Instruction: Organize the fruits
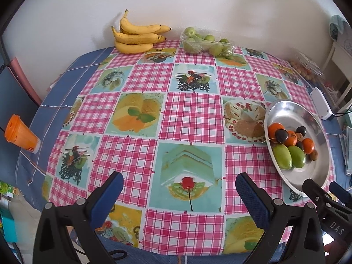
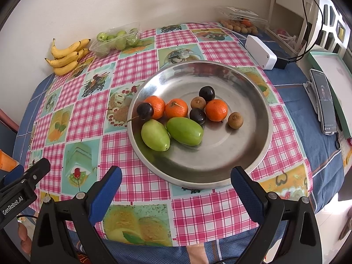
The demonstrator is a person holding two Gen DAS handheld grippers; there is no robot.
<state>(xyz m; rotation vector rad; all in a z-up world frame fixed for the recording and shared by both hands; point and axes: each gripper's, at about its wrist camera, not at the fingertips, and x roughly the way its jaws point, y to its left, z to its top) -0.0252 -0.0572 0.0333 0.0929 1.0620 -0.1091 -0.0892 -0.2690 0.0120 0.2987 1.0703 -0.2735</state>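
A round metal dish [image 2: 253, 145] sits on the checked tablecloth and holds three oranges [image 2: 216, 110], two green fruits [image 2: 184, 131], three dark plums [image 2: 197, 115] and two small brown fruits [image 2: 235, 120]. The dish also shows at the right of the left wrist view [image 1: 308, 171]. My right gripper [image 2: 176, 178] is open and empty, just in front of the dish's near rim. My left gripper [image 1: 179, 184] is open and empty above the cloth, left of the dish. Bananas [image 1: 137, 36] and a clear tray of green fruits [image 1: 205, 41] lie by the far wall.
An orange cup [image 1: 21, 135] stands at the table's left edge. A clear pack of small brown fruits [image 2: 239, 23] is at the far right. A white box [image 2: 260, 51], a phone on a stand [image 2: 324, 102] and a green-edged box [image 2: 334, 74] lie right of the dish.
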